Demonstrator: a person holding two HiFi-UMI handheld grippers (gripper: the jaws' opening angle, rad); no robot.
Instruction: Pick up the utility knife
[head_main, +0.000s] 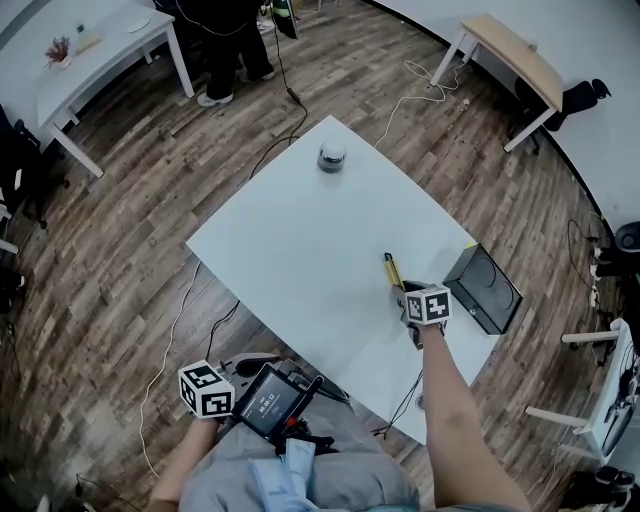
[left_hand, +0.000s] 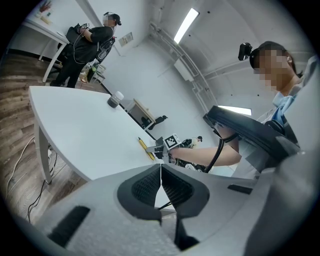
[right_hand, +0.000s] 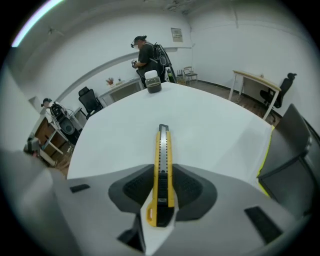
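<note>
Surface (head_main: 290, 250) carried a container (head_main: 332, 156) at its far end. The utility knife (right_hand: 162, 170) sat at the near right part, pointing away from the person, its rear end clamped between the right tongs (head_main: 408, 292). A box (head_main: 482, 288) stood just right of the knife, at the surface's right edge. The left tongs (left_hand: 161, 182) were off the surface, before its near edge, closed with nothing between them.
</note>
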